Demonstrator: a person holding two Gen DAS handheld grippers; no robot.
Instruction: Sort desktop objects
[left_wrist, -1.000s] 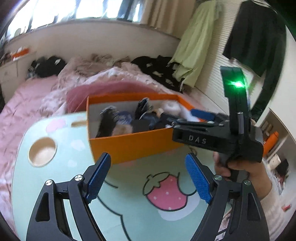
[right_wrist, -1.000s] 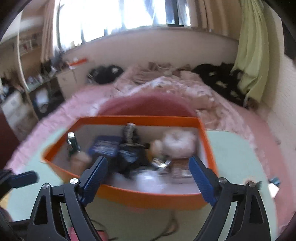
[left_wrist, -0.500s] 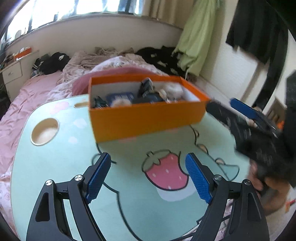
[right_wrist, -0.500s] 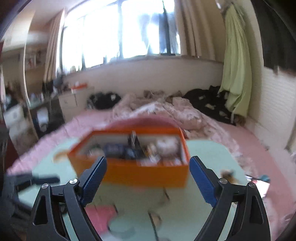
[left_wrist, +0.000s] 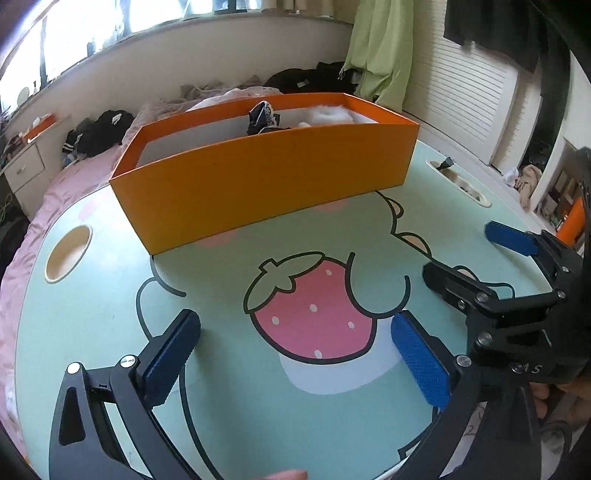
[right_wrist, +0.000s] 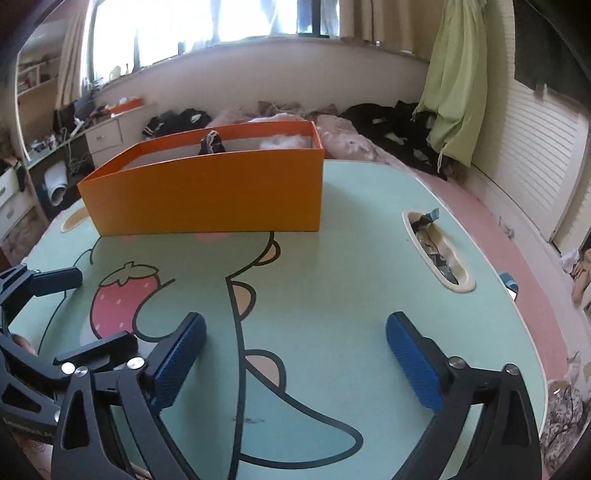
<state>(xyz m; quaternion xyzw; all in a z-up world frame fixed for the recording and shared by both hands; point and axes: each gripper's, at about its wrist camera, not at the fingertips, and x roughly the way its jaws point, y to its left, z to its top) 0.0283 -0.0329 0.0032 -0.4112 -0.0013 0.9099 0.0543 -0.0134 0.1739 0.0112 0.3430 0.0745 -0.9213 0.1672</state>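
Observation:
An orange box stands at the far side of a mint-green table with a strawberry print; it also shows in the right wrist view. A dark object and something white and fluffy stick up above its rim; the rest of its contents are hidden. My left gripper is open and empty, low over the table's near part. My right gripper is open and empty, beside the left one, and shows in the left wrist view.
A round cup hole is at the table's left. A long slot with small items in it is at the table's right. A pink bed with clothes lies behind the table. A desk with drawers stands at the far left.
Both grippers have pulled back from the orange box and dropped low over the near table. The box's inside, seen from above earlier, is now mostly hidden behind its front wall.

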